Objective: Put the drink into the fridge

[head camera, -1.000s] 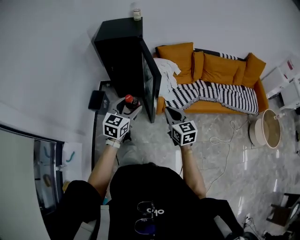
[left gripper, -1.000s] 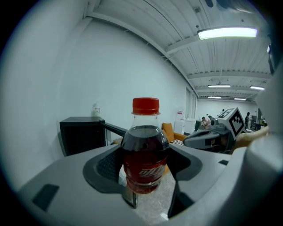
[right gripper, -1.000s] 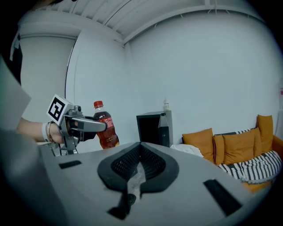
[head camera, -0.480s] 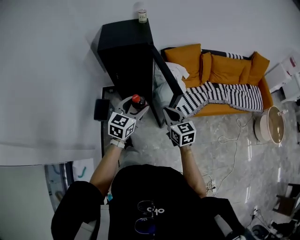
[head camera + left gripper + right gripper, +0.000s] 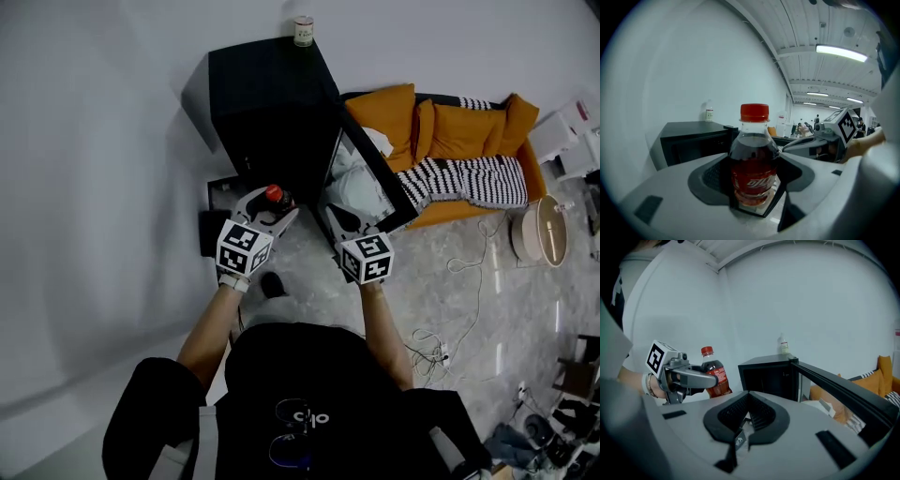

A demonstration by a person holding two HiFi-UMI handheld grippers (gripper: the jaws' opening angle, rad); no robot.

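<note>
A small cola bottle (image 5: 753,161) with a red cap stands upright between the pads of my left gripper (image 5: 270,204), which is shut on its body. It hangs just in front of the black fridge (image 5: 272,103), at the left of the opening. The fridge's glass door (image 5: 367,178) stands swung out to the right. My right gripper (image 5: 336,217) is shut and holds nothing; it sits beside the door's near edge, right of the bottle. In the right gripper view the bottle (image 5: 715,377) shows left of the dark fridge opening (image 5: 768,378).
A small jar (image 5: 303,30) stands on top of the fridge. An orange sofa (image 5: 459,131) with a striped throw lies behind the door. A round basket (image 5: 542,230) and loose cables (image 5: 469,281) are on the tiled floor at right. A white wall runs along the left.
The fridge door has swung further out to the right and now stands wide. Both grippers have edged closer to the fridge, the bottle still held in the left one.
</note>
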